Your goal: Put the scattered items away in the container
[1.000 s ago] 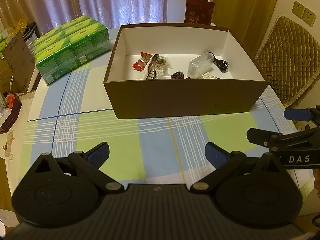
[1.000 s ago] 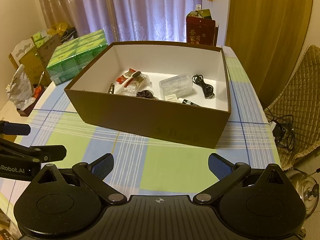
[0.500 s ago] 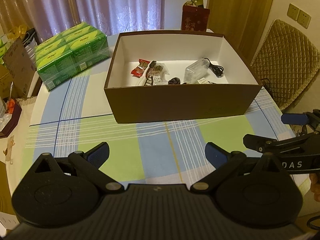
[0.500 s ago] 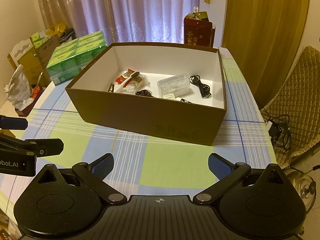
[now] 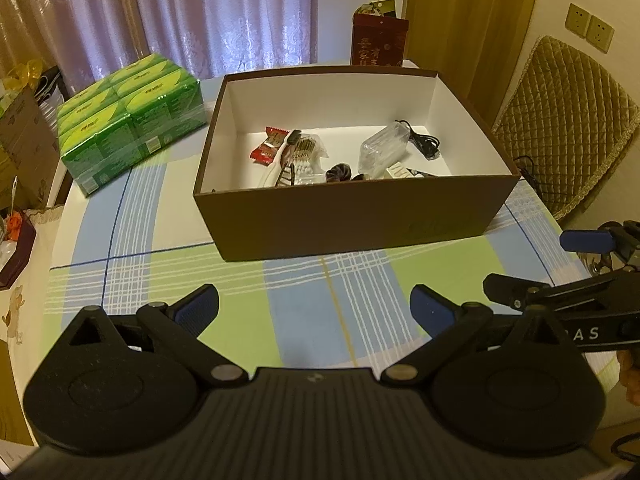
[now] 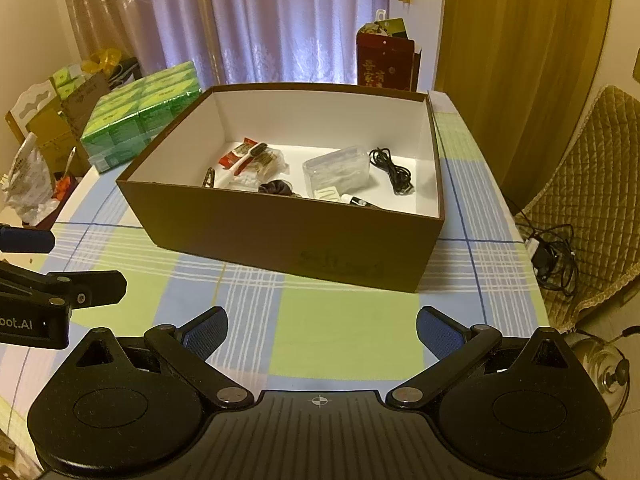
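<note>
A brown cardboard box (image 5: pixel 352 212) (image 6: pixel 288 236) with a white inside stands on the checked tablecloth. Inside lie a red snack packet (image 5: pixel 269 146), a toothbrush (image 6: pixel 240 166), a clear plastic case (image 6: pixel 336 170), a black cable (image 6: pixel 394 170), a dark hair tie (image 6: pixel 276 188) and other small items. My left gripper (image 5: pixel 314 306) is open and empty, held over the cloth in front of the box. My right gripper (image 6: pixel 322 328) is likewise open and empty, near the table's front edge. Each gripper shows at the edge of the other's view.
A shrink-wrapped stack of green packs (image 5: pixel 128 128) sits left of the box. A dark red gift bag (image 6: pixel 384 62) stands behind it. A quilted chair (image 5: pixel 568 136) is at the right, with cables (image 6: pixel 554 256) on the floor. Clutter lies off the table's left edge.
Both grippers have drawn back and risen from the box, which looks smaller and farther now. Both stay open and empty.
</note>
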`<act>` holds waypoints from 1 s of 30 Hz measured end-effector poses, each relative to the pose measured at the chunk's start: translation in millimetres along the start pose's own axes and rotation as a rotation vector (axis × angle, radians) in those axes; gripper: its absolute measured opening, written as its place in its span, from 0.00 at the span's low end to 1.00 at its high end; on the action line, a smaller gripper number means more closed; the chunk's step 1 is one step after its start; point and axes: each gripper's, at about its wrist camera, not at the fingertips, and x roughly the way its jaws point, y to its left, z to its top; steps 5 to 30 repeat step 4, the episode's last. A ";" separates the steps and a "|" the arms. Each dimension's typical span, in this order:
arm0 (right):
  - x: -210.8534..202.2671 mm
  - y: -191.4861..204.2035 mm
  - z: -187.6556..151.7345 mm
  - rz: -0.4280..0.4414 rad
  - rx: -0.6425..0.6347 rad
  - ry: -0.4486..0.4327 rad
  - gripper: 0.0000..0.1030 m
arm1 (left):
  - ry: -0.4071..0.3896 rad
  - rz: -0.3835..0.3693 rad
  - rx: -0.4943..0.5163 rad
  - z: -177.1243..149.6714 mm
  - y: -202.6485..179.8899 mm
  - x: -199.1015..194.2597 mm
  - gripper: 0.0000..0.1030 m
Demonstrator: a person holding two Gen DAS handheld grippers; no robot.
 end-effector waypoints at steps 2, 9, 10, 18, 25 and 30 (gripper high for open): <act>1.9 -0.7 1.9 0.000 -0.001 0.000 1.00 | -0.003 -0.001 0.002 2.0 0.1 1.4 0.98; 4.0 -2.2 3.7 0.000 0.000 -0.001 1.00 | -0.003 0.002 0.004 3.9 -0.2 3.5 0.98; 4.0 -2.2 3.7 0.000 0.000 -0.001 1.00 | -0.003 0.002 0.004 3.9 -0.2 3.5 0.98; 4.0 -2.2 3.7 0.000 0.000 -0.001 1.00 | -0.003 0.002 0.004 3.9 -0.2 3.5 0.98; 4.0 -2.2 3.7 0.000 0.000 -0.001 1.00 | -0.003 0.002 0.004 3.9 -0.2 3.5 0.98; 4.0 -2.2 3.7 0.000 0.000 -0.001 1.00 | -0.003 0.002 0.004 3.9 -0.2 3.5 0.98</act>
